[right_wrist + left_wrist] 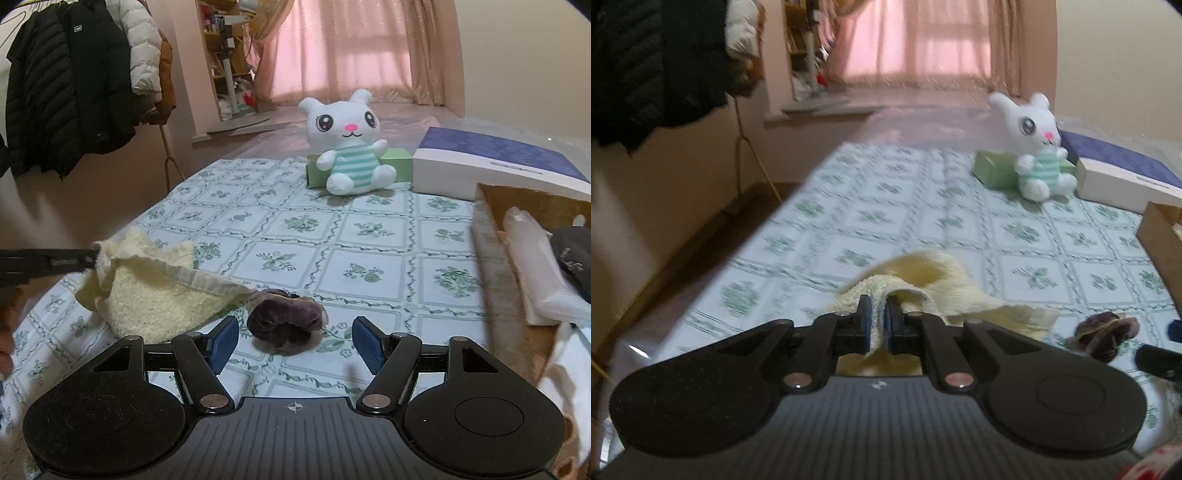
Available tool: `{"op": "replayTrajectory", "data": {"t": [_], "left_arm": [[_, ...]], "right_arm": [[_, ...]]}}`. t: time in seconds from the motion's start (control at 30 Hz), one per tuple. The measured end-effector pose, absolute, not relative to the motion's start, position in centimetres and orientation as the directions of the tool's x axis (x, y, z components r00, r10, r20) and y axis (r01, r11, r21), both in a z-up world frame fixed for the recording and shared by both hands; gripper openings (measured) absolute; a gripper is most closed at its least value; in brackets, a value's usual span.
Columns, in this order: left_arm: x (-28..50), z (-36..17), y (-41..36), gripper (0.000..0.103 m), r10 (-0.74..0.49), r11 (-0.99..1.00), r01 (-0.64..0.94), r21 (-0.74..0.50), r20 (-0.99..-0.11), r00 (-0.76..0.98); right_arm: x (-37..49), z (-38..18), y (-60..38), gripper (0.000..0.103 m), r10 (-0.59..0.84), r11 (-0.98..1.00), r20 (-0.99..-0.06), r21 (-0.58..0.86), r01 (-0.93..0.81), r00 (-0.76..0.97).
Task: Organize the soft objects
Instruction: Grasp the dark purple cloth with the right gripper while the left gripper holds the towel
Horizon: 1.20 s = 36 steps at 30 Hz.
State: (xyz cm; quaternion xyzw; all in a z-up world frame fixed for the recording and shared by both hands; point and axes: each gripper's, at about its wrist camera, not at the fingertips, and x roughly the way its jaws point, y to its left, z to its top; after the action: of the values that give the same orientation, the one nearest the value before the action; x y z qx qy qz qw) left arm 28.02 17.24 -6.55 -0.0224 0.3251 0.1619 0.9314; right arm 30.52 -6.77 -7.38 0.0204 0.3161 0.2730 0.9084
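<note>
My left gripper (878,317) pinches the yellow towel (155,295) — the right gripper (291,345) is spread.
Purple scrunchie (286,325) lies between the right pads, untouched — box (517,280) contents cut off.

Cream terry towel (155,295): crumpled, one edge lifted, lower part resting on the tablecloth. Dark purple velvet scrunchie (286,325): lies flat, touching the towel's right corner.
</note>
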Motion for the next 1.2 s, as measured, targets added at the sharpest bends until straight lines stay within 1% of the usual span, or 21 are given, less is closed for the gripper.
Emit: {"op": "replayTrajectory", "data": {"t": [0.03, 0.07, 0.13, 0.2, 0.33, 0.37, 0.5, 0.57, 0.7, 0.73, 0.77, 0.87, 0.97, 1.13, 1.2], "left_arm": [[28.3, -6.8, 17.0, 0.008, 0.266, 0.951, -0.306, 0.045, -0.622, 0.736], [28.6, -7.1, 16.8, 0.01, 0.249, 0.954, -0.299, 0.028, -0.63, 0.735], [28.7, -7.4, 16.5, 0.016, 0.218, 0.961, -0.278, 0.006, -0.636, 0.74], [28.7, -7.5, 16.3, 0.024, 0.188, 0.966, -0.257, -0.016, -0.638, 0.747], [28.1, -7.4, 16.1, 0.028, 0.147, 0.974, -0.224, -0.042, -0.636, 0.758], [27.9, -7.3, 16.1, 0.031, 0.135, 0.976, -0.213, -0.048, -0.635, 0.761], [27.1, -7.1, 15.8, 0.044, 0.115, 0.983, -0.18, -0.039, -0.63, 0.768], [26.7, -7.2, 15.6, 0.048, 0.104, 0.985, -0.165, -0.04, -0.628, 0.771], [26.5, -8.0, 14.8, 0.052, 0.074, 0.991, -0.127, -0.037, -0.638, 0.766], [26.6, -8.3, 14.6, 0.053, 0.072, 0.992, -0.121, -0.032, -0.643, 0.763], [26.7, -8.5, 14.4, 0.053, 0.072, 0.993, -0.118, -0.027, -0.646, 0.76], [27.2, -9.2, 14.0, 0.056, 0.078, 0.993, -0.118, -0.018, -0.654, 0.753], [28.1, -9.7, 13.8, 0.059, 0.085, 0.992, -0.129, -0.017, -0.663, 0.744], [29.6, -10.4, 13.5, 0.064, 0.109, 0.989, -0.149, -0.002, -0.674, 0.731], [29.8, -10.5, 13.5, 0.068, 0.129, 0.987, -0.159, 0.017, -0.673, 0.728]], "right_arm": [[30.7, -7.6, -6.7, 0.069, 0.512, 0.848, -0.562, 0.212, -0.486, 0.649], [31.0, -7.8, -6.5, 0.069, 0.513, 0.847, -0.563, 0.212, -0.486, 0.648], [31.5, -8.2, -6.2, 0.069, 0.518, 0.844, -0.562, 0.213, -0.492, 0.645], [31.9, -8.6, -5.8, 0.069, 0.52, 0.841, -0.562, 0.207, -0.499, 0.644], [32.5, -9.4, -5.3, 0.069, 0.525, 0.837, -0.562, 0.202, -0.509, 0.639], [32.5, -9.6, -5.2, 0.069, 0.525, 0.836, -0.563, 0.2, -0.511, 0.639], [33.0, -10.2, -4.6, 0.069, 0.532, 0.83, -0.561, 0.197, -0.522, 0.634], [33.3, -10.4, -4.3, 0.069, 0.53, 0.831, -0.562, 0.195, -0.521, 0.635], [34.0, -11.2, -3.7, 0.068, 0.537, 0.825, -0.566, 0.197, -0.53, 0.625], [34.1, -11.4, -3.6, 0.061, 0.535, 0.825, -0.57, 0.193, -0.531, 0.624], [34.1, -11.6, -3.6, 0.049, 0.532, 0.826, -0.574, 0.19, -0.531, 0.623], [34.0, -12.0, -3.6, 0.037, 0.521, 0.829, -0.571, 0.161, -0.535, 0.635], [33.8, -12.1, -3.8, 0.034, 0.522, 0.825, -0.568, 0.148, -0.545, 0.636], [33.7, -11.8, -4.5, 0.034, 0.507, 0.841, -0.573, 0.165, -0.516, 0.643], [33.6, -11.8, -4.8, 0.034, 0.505, 0.844, -0.575, 0.176, -0.506, 0.643]]}}
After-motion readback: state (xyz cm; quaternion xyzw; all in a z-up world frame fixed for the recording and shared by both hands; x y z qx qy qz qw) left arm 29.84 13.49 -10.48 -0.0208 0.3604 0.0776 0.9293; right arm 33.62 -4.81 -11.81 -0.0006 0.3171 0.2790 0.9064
